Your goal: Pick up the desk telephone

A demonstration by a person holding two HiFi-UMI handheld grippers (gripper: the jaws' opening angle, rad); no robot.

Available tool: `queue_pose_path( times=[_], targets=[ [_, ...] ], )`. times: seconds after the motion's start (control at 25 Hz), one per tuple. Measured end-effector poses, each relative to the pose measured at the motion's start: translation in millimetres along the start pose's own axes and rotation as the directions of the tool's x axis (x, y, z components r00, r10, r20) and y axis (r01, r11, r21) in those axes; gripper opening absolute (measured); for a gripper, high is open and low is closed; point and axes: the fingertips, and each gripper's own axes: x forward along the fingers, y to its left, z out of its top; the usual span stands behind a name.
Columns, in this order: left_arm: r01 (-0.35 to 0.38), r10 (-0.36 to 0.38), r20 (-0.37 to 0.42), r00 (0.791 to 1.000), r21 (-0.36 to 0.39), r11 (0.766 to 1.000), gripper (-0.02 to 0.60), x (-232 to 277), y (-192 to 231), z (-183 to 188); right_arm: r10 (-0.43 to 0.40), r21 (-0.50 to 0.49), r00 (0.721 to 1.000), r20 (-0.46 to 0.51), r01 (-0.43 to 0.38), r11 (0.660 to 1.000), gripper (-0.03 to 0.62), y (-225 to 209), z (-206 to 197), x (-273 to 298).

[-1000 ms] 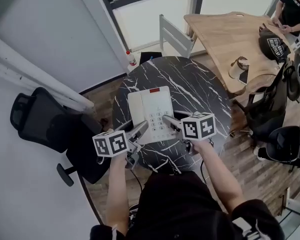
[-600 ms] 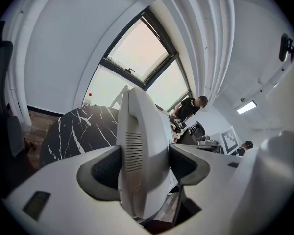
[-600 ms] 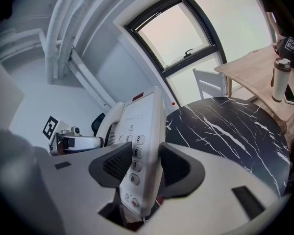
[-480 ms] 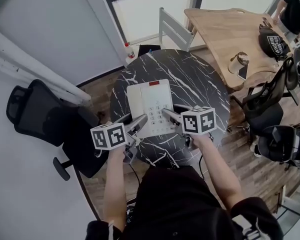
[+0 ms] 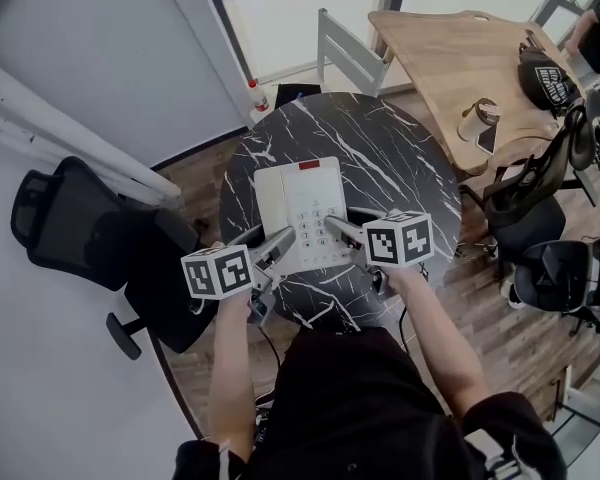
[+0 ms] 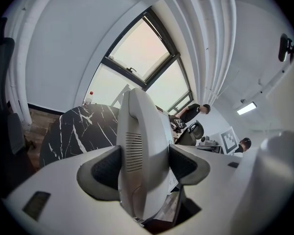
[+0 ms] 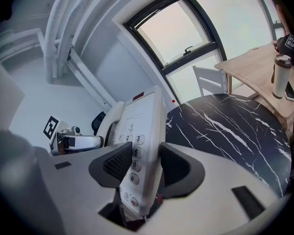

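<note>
Item: desk telephone (image 5: 305,211), being held at the marble tabletop's (image 5: 395,168) near edge. The left hand-held gripper (image 5: 278,243) is clamping its handset (image 6: 139,141). The right hand-held gripper (image 5: 338,230) is pinching the keypad-side edge, likely balancing a level lift.

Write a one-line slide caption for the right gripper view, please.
The right gripper clamps the keypad side of the desk telephone, with the black marble table behind.

Black marble table (image 5: 380,158), wood floor (image 5: 490,313), bright window (image 5: 300,13).
</note>
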Motion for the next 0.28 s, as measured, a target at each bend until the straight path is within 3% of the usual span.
queue_pose_path(
  times=[0.28],
  targets=[
    [0.008,-0.008,-0.001,1.000,0.004,1.000,0.319,4.1,0.2,1.2,0.002,0.005,1.000,0.002,-0.002,1.000,0.202,-2.2,-0.1,1.3]
  ],
)
